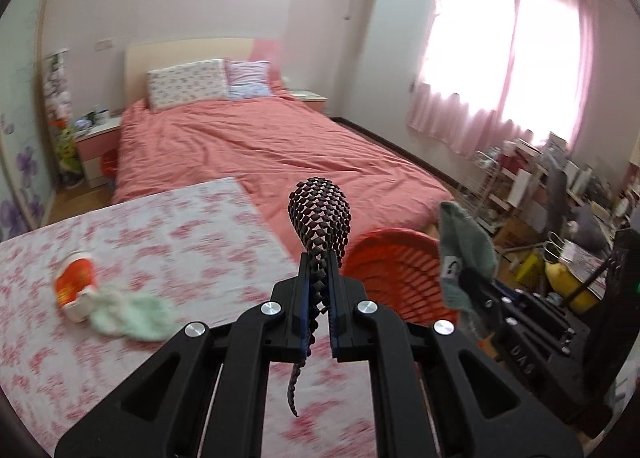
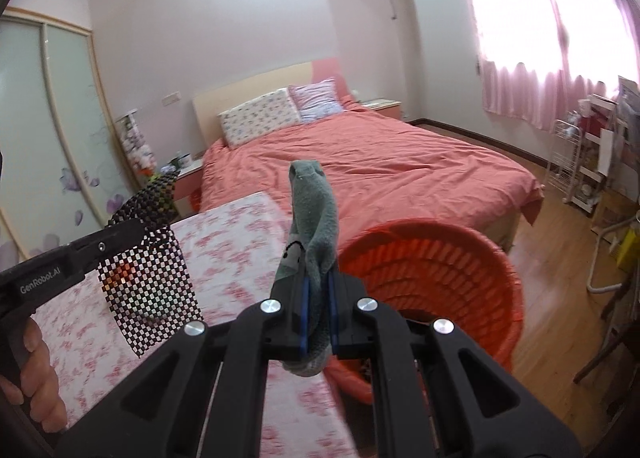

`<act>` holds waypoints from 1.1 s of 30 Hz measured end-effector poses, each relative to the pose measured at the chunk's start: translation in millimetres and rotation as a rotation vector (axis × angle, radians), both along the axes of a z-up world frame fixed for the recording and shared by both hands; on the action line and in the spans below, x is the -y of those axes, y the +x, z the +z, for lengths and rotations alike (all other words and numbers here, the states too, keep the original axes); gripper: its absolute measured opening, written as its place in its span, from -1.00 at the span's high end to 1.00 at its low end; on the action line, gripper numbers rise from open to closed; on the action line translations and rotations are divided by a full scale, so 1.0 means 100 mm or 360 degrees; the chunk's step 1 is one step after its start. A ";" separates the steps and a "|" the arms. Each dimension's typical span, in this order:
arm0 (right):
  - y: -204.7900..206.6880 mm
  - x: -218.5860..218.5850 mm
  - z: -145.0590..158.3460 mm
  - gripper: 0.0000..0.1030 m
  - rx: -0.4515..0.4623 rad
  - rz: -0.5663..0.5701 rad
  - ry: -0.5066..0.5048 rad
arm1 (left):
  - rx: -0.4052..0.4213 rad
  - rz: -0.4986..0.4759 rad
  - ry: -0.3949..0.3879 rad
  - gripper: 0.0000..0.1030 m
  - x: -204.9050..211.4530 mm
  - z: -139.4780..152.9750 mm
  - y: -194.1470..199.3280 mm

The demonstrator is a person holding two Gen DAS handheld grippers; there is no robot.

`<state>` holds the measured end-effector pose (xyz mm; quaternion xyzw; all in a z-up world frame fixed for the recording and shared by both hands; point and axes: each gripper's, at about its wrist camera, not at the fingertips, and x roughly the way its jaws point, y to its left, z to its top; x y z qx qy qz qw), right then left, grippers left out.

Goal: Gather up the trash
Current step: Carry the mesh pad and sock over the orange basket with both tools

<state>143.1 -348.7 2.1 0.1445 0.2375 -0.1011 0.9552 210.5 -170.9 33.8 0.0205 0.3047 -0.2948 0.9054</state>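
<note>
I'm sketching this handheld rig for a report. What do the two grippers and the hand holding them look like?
Both the left gripper and the right gripper are matte black, with angular linkage arms, round silver pivot bolts and blue-edged fingers. The left one's side reads GenRobot.AI in white. No sleeve or glove shows on the person's left hand.

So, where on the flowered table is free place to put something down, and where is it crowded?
The flowered table is bare from its far edge by the bed down to the middle. Its left side is taken by an orange-white packet touching a pale green cloth. The orange basket crowds the right edge.
</note>
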 end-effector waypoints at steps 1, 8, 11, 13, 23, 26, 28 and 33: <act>0.00 0.08 -0.02 0.83 -0.0001 -0.0020 0.0009 | -0.0010 -0.0030 -0.0003 0.85 0.09 -0.02 0.01; 0.00 0.52 -0.17 0.83 -0.0021 -0.0123 0.0059 | -0.0060 -0.0178 -0.0007 0.85 0.65 -0.16 0.07; 0.04 0.71 -0.27 0.83 -0.0032 -0.0158 0.0086 | -0.0101 -0.0221 -0.0004 0.85 0.85 -0.24 0.12; 0.07 0.79 -0.32 0.83 -0.0040 -0.0171 0.0101 | -0.0125 -0.0240 0.0002 0.85 0.95 -0.31 0.15; 0.27 1.04 -0.69 0.37 -0.0129 -0.0202 0.0165 | -0.0285 -0.0212 0.0115 0.34 1.15 -0.67 0.31; 0.29 1.04 -0.78 0.29 -0.0156 -0.0210 0.0171 | -0.0311 -0.0180 0.0129 0.19 1.06 -0.74 0.32; 0.30 1.02 -0.81 0.26 -0.0171 -0.0217 0.0170 | -0.0327 -0.0163 0.0140 0.16 1.02 -0.75 0.33; 0.28 0.88 -0.79 0.00 -0.0174 -0.0224 0.0104 | -0.0276 -0.0035 0.0194 -0.17 0.75 -0.73 0.31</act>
